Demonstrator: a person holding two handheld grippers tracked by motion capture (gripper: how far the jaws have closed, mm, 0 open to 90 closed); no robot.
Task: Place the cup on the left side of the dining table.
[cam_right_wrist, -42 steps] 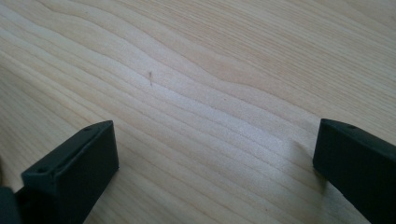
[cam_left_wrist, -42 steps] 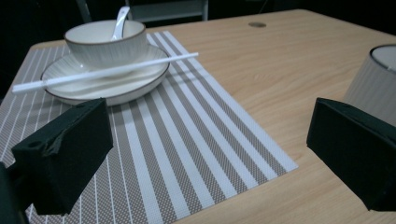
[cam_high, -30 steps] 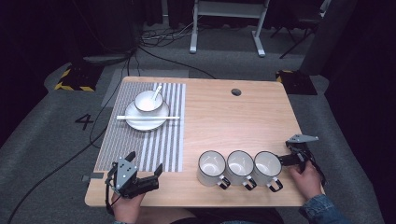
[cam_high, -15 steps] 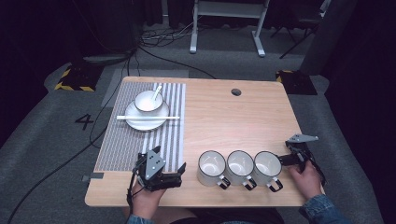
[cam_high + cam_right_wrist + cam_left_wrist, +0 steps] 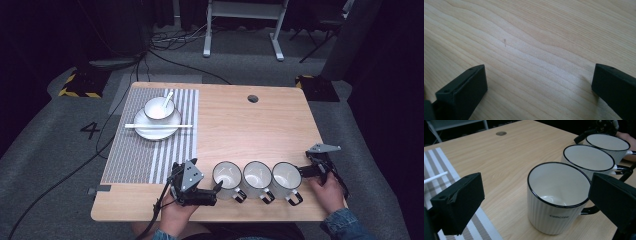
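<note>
Three white mugs stand in a row at the lower centre of the high view: one (image 5: 227,176), a second (image 5: 256,175), a third (image 5: 286,176). In the upper left sit one striped placemat (image 5: 150,150), one plate (image 5: 157,126), one bowl (image 5: 159,108) with one spoon (image 5: 167,98), and one white chopstick (image 5: 158,126). One counter (image 5: 250,125) carries them all. There are two hand-held grippers: a left (image 5: 216,189) and a right (image 5: 301,171).

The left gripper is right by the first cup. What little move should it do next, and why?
Probably ease the left gripper a little farther forward, then close. Its jaws stand open on either side of the nearest mug without touching it, and the mug's handle sits close to one jaw.
</note>
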